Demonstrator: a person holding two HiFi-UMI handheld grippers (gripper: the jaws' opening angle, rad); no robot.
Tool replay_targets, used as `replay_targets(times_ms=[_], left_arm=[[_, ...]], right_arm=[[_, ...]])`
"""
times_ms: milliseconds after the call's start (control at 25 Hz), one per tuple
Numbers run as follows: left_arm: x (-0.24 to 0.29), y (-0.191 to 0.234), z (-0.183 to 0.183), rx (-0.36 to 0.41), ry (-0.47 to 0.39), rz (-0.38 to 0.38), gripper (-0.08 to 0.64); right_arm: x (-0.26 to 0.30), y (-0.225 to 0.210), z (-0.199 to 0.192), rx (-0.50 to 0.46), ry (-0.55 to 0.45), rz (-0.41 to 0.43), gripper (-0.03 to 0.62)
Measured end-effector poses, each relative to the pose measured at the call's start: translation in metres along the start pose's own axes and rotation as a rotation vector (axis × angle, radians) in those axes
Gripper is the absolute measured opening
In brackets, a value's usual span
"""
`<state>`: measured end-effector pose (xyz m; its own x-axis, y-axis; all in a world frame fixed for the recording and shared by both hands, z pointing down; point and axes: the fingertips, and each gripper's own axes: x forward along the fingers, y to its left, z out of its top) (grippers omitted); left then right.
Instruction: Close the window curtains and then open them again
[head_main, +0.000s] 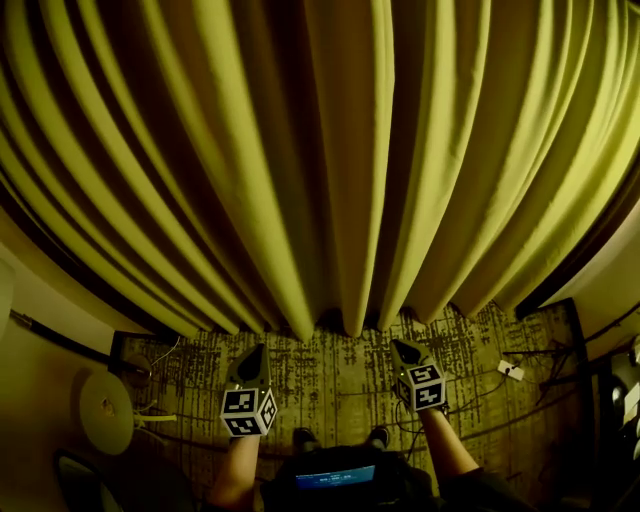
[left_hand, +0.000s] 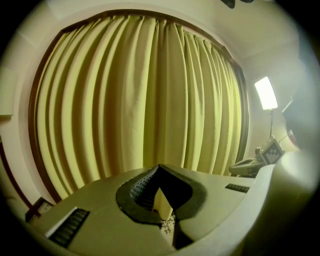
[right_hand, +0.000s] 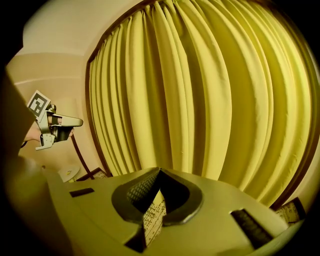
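From here I count two grippers, the left gripper (head_main: 254, 352) and the right gripper (head_main: 402, 348), and two marker cubes, the left cube (head_main: 248, 411) and the right cube (head_main: 422, 386). There's one patterned rug (head_main: 340, 370), one lit light panel (left_hand: 266, 93), one round white disc (head_main: 106, 410) and two shoes (head_main: 303, 437). The yellow curtain (head_main: 330, 150) is one unbroken run of folds, and I can't count separate panels

Head view: the left gripper (head_main: 256, 350) and right gripper (head_main: 398, 345) are held side by side, well apart, both pointing forward and tilted slightly downward. The left forearm (head_main: 237, 470) and right forearm (head_main: 447, 445) rise from the lower edge, each behind its marker cube. Gripper views: both pairs of jaws are closed, tips together.
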<state>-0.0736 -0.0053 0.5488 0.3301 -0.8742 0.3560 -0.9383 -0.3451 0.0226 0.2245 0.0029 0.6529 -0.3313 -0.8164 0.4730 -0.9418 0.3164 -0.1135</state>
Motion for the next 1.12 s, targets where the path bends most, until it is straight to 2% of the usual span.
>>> replay_targets(times_ms=[360,720,920,1120], left_arm=[[-0.003,0.022,-0.007,-0.013,0.0,-0.037,0.0],[0.011,0.064,0.002,0.029,-0.013,-0.116,0.0],[0.02,0.077,0.013,0.07,-0.034,-0.183,0.0],[0.018,0.093,0.029,0.075,-0.078,-0.236,0.0]], right_arm=[[0.008,0.029,-0.006,-0.017,0.03,-0.003,0.014],[0.026,0.075,0.005,0.0,0.022,-0.049,0.014],[0.035,0.088,0.015,0.005,-0.02,-0.122,0.019],[0.048,0.091,0.035,-0.02,-0.069,-0.195,0.026]])
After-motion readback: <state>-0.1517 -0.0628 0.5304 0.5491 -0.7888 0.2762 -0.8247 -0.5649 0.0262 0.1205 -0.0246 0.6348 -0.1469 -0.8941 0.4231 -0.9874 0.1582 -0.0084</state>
